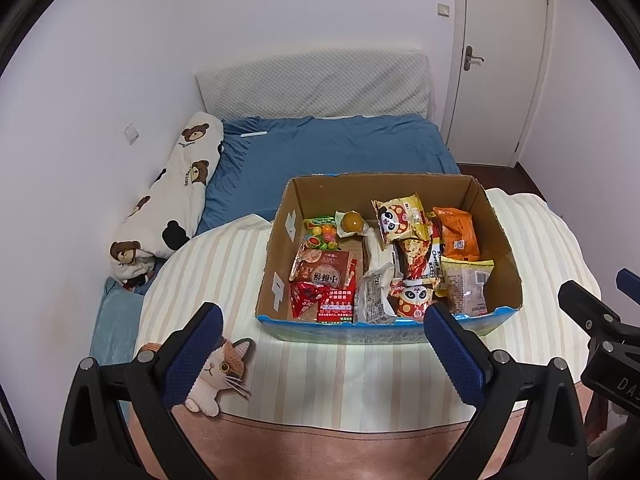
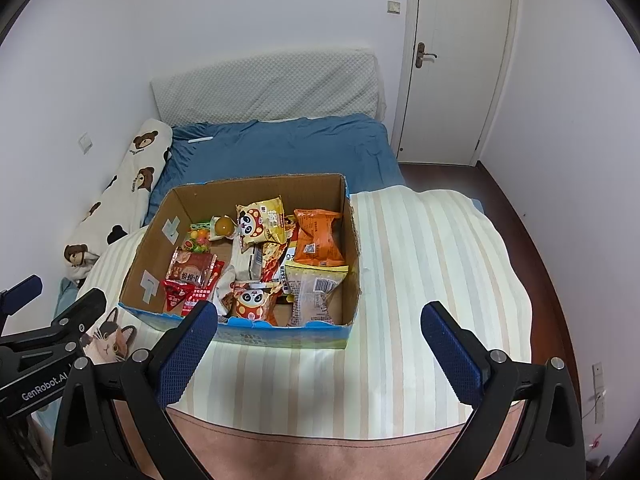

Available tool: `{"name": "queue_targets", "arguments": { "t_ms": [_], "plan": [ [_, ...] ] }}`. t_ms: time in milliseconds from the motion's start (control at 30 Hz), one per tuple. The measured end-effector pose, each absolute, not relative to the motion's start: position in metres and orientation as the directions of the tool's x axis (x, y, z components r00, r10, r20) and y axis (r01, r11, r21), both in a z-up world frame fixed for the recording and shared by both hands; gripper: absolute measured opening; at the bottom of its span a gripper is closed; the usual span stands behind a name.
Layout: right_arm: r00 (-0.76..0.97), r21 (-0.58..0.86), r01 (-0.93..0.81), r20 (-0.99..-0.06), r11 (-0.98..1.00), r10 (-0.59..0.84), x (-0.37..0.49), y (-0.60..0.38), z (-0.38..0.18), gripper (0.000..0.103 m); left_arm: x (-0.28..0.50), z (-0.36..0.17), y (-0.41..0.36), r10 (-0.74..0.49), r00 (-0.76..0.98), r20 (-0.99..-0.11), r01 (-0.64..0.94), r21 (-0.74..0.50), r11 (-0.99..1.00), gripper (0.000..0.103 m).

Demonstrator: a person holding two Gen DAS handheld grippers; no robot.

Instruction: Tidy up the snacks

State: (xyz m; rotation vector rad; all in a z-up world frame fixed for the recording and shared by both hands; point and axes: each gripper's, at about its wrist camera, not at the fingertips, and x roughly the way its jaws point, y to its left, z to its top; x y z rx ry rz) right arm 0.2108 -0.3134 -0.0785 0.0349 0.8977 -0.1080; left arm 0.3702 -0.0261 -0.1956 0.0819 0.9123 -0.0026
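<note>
An open cardboard box (image 1: pixel 500 232) (image 2: pixel 352 248) sits on a striped blanket and holds several snack packs. Among them are an orange pack (image 1: pixel 458 234) (image 2: pixel 319 238), two panda-print packs (image 1: pixel 398 218) (image 2: pixel 260 220), a red pack (image 1: pixel 324 272) (image 2: pixel 192 270) and a pale barcode pack (image 1: pixel 468 284) (image 2: pixel 314 292). My left gripper (image 1: pixel 322 320) hovers open just in front of the box, holding nothing. My right gripper (image 2: pixel 320 320) is open too, near the box's front right corner. Each gripper shows at the edge of the other's view.
The striped blanket (image 1: pixel 320 372) (image 2: pixel 420 264) covers the near end of a bed with a blue sheet (image 1: pixel 328 148) (image 2: pixel 288 148). A cat-shaped cushion (image 1: pixel 224 372) (image 2: pixel 110 340) lies left of the box. A bear-print bolster (image 1: pixel 176 192) lines the left wall. A door (image 1: pixel 504 60) stands at the back right.
</note>
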Motion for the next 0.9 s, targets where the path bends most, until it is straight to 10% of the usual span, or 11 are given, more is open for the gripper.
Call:
{"name": "queue_targets", "arguments": {
  "t_ms": [900],
  "plan": [
    [0.616,-0.006,0.112,-0.784,0.994,-0.074,0.2089,-0.3165,-0.0748,0.103,0.3703,-0.1883,-0.0263,0.027,0.625,-0.780,0.030,0.059,0.998,0.103]
  ]
}}
